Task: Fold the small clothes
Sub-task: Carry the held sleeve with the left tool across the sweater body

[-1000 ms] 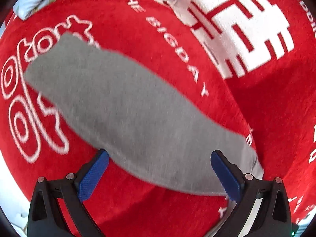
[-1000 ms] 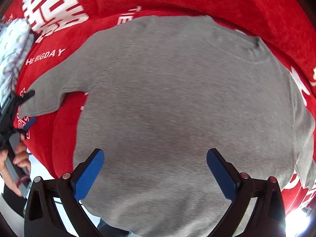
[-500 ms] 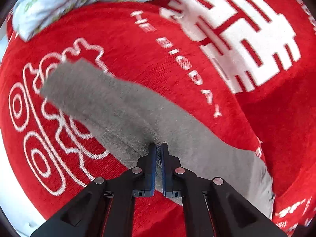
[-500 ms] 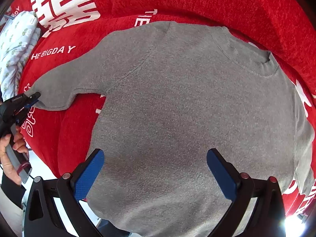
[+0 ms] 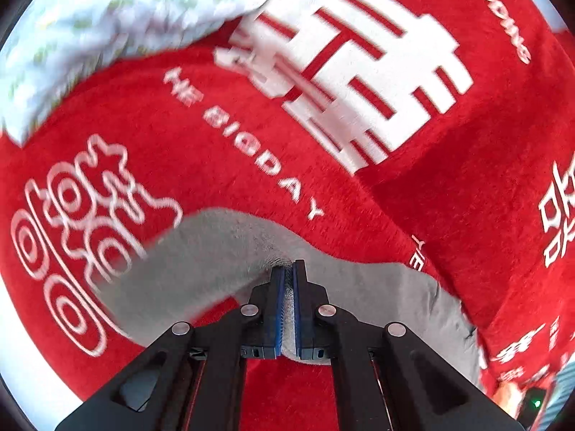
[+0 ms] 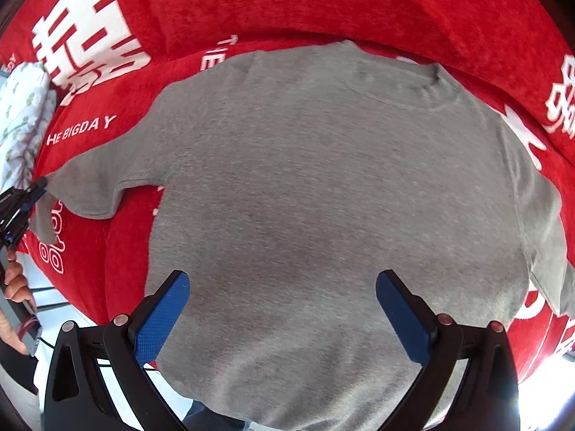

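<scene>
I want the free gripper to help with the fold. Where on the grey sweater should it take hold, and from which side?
Judging by its pose, the right sleeve cuff: it lies flat and free at the grey sweater's right edge. Bring the open right gripper in from the right. The left gripper already pinches the other sleeve.

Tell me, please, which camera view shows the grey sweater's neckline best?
The right wrist view: the whole grey knit sweater lies spread on the red plush blanket, ribbed round neckline at its far edge. The left wrist view shows only a sleeve pinched in the left tongs.
</scene>
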`<state>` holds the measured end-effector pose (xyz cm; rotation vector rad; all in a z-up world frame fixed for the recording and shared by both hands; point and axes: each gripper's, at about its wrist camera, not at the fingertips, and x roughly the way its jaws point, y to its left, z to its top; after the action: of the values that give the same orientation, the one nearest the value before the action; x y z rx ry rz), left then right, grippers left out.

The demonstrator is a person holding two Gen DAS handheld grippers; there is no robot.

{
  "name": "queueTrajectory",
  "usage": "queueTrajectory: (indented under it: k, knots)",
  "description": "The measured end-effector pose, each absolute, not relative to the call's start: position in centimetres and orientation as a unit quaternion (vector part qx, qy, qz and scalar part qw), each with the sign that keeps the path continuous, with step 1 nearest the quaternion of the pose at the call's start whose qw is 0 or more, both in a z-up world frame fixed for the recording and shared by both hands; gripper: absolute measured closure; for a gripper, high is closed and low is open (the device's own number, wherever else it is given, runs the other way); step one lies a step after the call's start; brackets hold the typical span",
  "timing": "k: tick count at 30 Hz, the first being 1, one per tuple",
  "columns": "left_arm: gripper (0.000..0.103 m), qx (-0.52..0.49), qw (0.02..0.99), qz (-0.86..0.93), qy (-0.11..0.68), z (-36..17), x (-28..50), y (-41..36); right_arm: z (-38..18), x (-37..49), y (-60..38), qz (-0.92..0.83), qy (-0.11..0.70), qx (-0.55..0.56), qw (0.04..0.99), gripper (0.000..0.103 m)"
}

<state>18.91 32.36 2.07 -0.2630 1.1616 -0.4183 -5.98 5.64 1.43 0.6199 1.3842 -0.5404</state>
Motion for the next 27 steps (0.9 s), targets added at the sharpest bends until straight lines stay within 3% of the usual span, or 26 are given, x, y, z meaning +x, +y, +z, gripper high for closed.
queueTrajectory:
  k: [6,13,21,27]
  knots:
    - [0.098,-0.059,0.811,-0.294,0.502,7.0,15.5,24.7,1.7,-7.6,3.3,-0.248,0.607,0.29,0.697,0.0]
    - [0.098,0.009,0.759,-0.439,0.481,9.3,7.0,10.2,3.1,-11.2,-0.8,-0.276,0.576,0.317,0.701,0.0]
    - [0.097,0.129,0.678,-0.511,0.511,3.2,-3.3,-2.8,1.5,-18.3,-5.9,-0.335,0.556,0.37,0.665,0.0]
    - [0.097,0.195,0.652,-0.472,0.56,-1.1,-5.4,-3.3,-0.4,-21.7,-7.2,-0.353,0.56,0.4,0.634,0.0]
